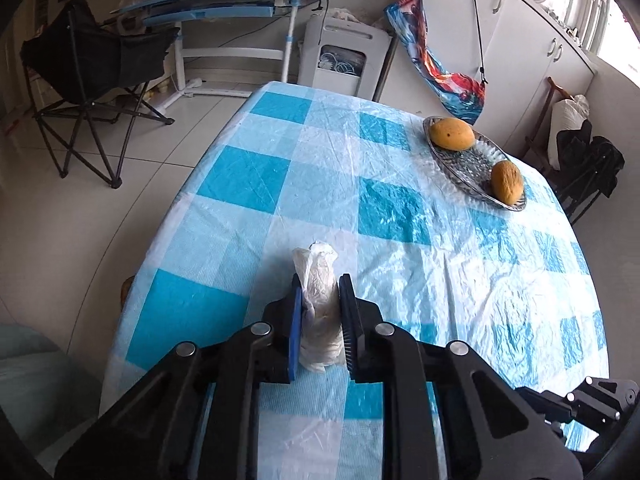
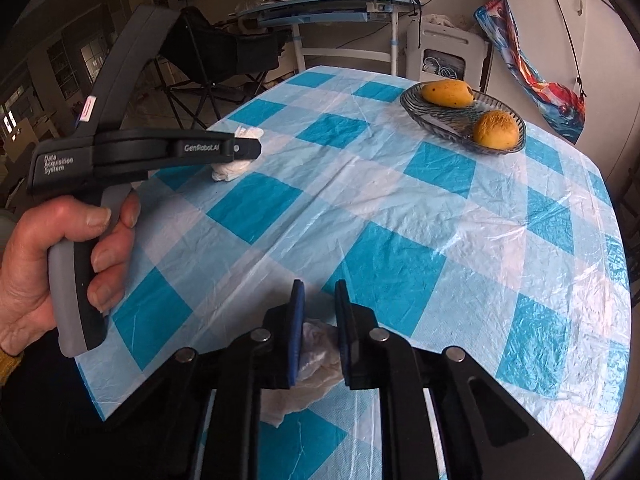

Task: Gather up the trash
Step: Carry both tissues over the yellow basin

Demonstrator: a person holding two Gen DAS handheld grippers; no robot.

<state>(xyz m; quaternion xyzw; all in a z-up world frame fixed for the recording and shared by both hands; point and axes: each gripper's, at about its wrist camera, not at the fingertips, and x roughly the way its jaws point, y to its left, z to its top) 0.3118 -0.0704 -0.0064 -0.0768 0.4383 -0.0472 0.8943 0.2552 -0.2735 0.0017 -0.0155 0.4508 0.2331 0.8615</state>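
A crumpled white plastic wad (image 1: pixel 320 308) stands on the blue-and-white checked tablecloth (image 1: pixel 280 184), near the table's left edge. My left gripper (image 1: pixel 321 282) is shut on it, both blue pads pressing its sides. From the right wrist view, the same left gripper (image 2: pixel 244 148) is held by a hand (image 2: pixel 48 256), with the wad (image 2: pixel 232 170) under its tips. A second crumpled white wad (image 2: pixel 316 354) lies at the near edge of the cloth (image 2: pixel 400 208). My right gripper (image 2: pixel 319 286) is shut on this one, deep between the pads.
A glass dish (image 1: pixel 468 160) with two yellow fruits sits at the far right of the table, also seen as the dish (image 2: pixel 436 118). Beyond the table stand a black folding chair (image 1: pixel 84 80), a blue desk (image 1: pixel 224 4) and a white appliance (image 1: pixel 344 56). White cabinets (image 1: pixel 520 52) line the right.
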